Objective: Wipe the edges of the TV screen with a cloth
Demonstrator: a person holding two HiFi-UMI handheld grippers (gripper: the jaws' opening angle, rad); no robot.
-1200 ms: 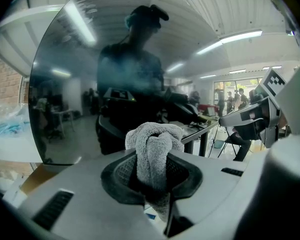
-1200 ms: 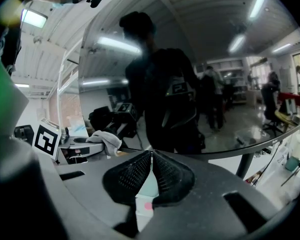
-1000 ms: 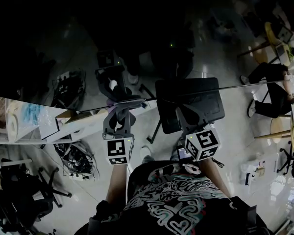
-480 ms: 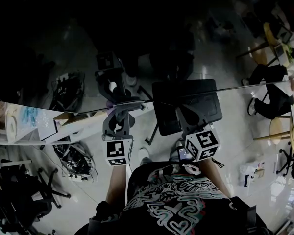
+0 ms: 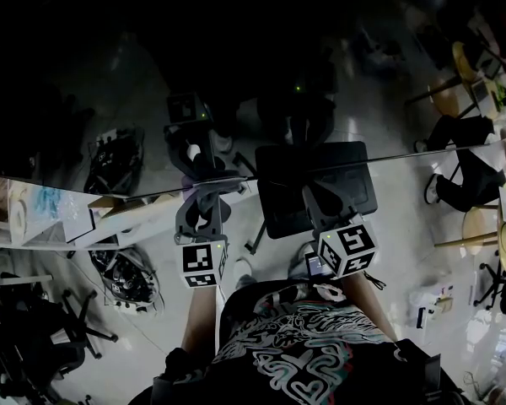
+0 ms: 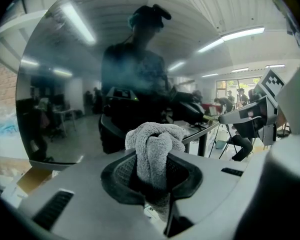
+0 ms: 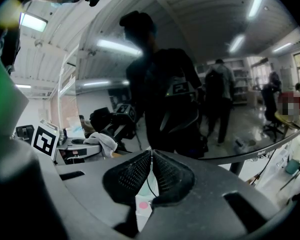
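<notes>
Dark TV screen (image 5: pixel 84 74) faces one cloth (image 6: pixel 155 136) clamped in left claw (image 6: pixel 151 164).

We see a grey cloth (image 6: pixel 152 144) of looped, fluffy terry pinched in the left gripper (image 6: pixel 151 176), whose shell looks like matt grey plastic. On the right gripper (image 7: pixel 151 156) the pads (image 7: pixel 127 176) are black, dimpled and rubbery. The TV screen (image 5: pixel 110 74) is dark, glossy and mirror-smooth.

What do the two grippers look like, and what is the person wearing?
The left gripper and right gripper have pale grey bodies with black mesh-textured pads on the jaws. Each carries a white cube with black square markers. The person wears a dark shirt with a pale swirling print.
</notes>
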